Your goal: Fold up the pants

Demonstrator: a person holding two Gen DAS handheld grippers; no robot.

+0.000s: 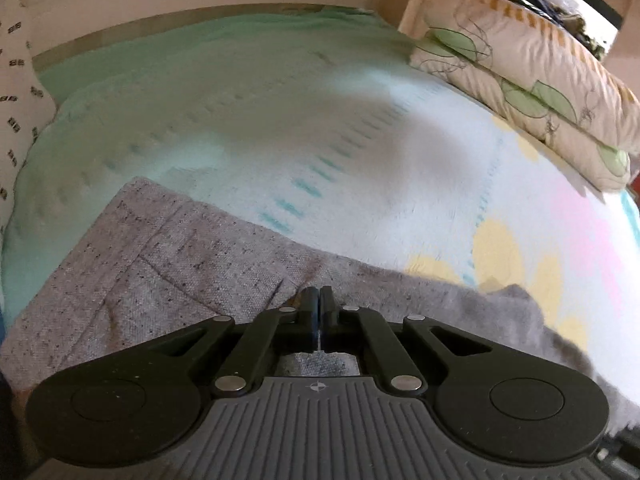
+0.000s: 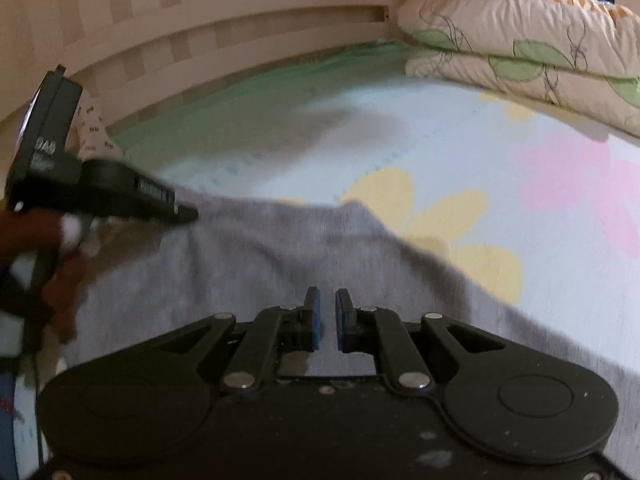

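The grey speckled pants (image 1: 168, 264) lie on the bed sheet (image 1: 360, 152), stretched across the near part of both views. My left gripper (image 1: 320, 294) is shut, its black fingers pressed together on a crease of the pants fabric. The right wrist view shows the same left gripper (image 2: 188, 214) pinching the pants' far edge, with a hand behind it. My right gripper (image 2: 328, 300) sits low on the pants (image 2: 260, 264). Its blue pads (image 2: 316, 320) stand a narrow gap apart with grey cloth between them. Both views are blurred by motion.
Two stacked floral pillows (image 1: 528, 92) lie at the right on the sheet. A pale slatted bed rail (image 2: 240, 32) runs along the far side. A white patterned cloth (image 1: 16, 120) hangs at the left edge. The sheet carries yellow and pink flower prints (image 2: 452, 216).
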